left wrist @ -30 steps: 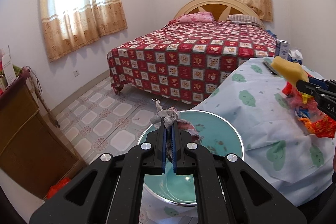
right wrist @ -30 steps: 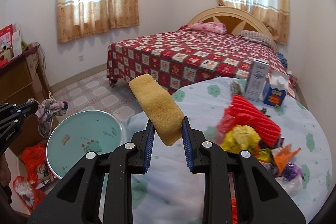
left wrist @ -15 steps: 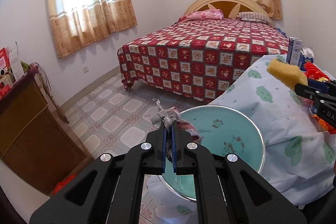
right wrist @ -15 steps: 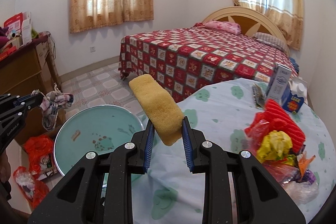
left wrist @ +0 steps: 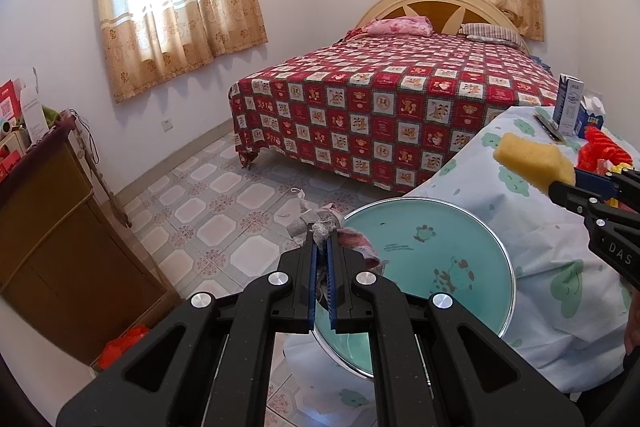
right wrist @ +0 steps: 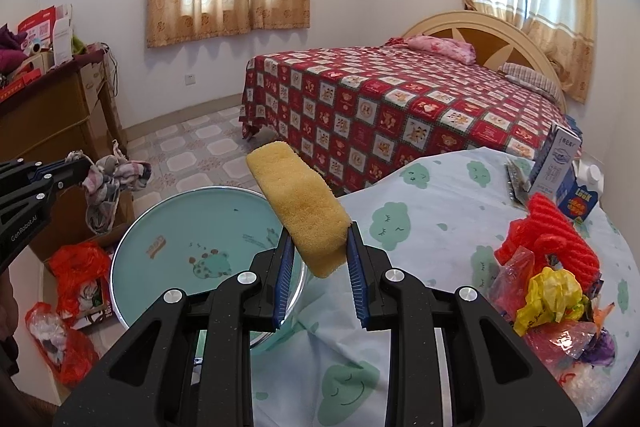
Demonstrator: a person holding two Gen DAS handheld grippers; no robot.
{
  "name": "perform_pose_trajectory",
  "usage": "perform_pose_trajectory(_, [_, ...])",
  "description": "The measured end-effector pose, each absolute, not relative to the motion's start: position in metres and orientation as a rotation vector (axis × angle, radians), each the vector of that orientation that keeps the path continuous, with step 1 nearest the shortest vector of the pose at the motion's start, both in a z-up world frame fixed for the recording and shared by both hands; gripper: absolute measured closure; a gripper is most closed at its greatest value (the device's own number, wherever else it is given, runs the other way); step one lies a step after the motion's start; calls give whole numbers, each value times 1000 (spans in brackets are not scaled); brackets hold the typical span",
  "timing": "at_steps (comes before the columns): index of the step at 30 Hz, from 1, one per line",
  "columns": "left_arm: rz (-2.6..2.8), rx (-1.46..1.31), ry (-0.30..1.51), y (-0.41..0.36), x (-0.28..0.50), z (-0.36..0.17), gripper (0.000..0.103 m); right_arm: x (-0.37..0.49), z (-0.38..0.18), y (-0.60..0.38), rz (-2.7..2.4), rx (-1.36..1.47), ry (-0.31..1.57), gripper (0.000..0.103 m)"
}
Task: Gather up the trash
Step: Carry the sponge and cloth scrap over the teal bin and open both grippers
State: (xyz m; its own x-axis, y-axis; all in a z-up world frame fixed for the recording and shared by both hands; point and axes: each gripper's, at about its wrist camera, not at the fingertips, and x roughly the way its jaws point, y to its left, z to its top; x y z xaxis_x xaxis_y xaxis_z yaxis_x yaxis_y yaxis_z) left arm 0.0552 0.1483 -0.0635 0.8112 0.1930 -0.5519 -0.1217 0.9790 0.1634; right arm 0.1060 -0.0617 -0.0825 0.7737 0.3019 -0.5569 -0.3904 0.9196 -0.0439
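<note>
- Left wrist view. Left gripper (left wrist: 322, 259), lower centre: jaws pressed nearly together, pinching a rag (left wrist: 320, 229) that bunches above the tips and hangs down between the pads. Teal basin (left wrist: 476, 223), centre right, lies just beyond and below the rag.
- Step, judged: carrying 2 items of trash to the basin. Next move calls for bringing each over the bowl, then spreading the jaws.
- Right wrist view. Right gripper (right wrist: 320, 259), lower centre: jaws clamped on a yellow sponge (right wrist: 298, 201), gripped at its lower end, the rest slanting toward upper left, over the basin's right rim and the tablecloth (right wrist: 420, 211) edge.
- Trash pile (right wrist: 548, 275), right edge: on the table, untouched.
</note>
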Motion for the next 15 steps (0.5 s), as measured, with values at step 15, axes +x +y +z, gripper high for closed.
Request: perform_pose_trajectory(15, [138,123,606,139,55,-67,99,107,-85,-59,393,-168,586,76])
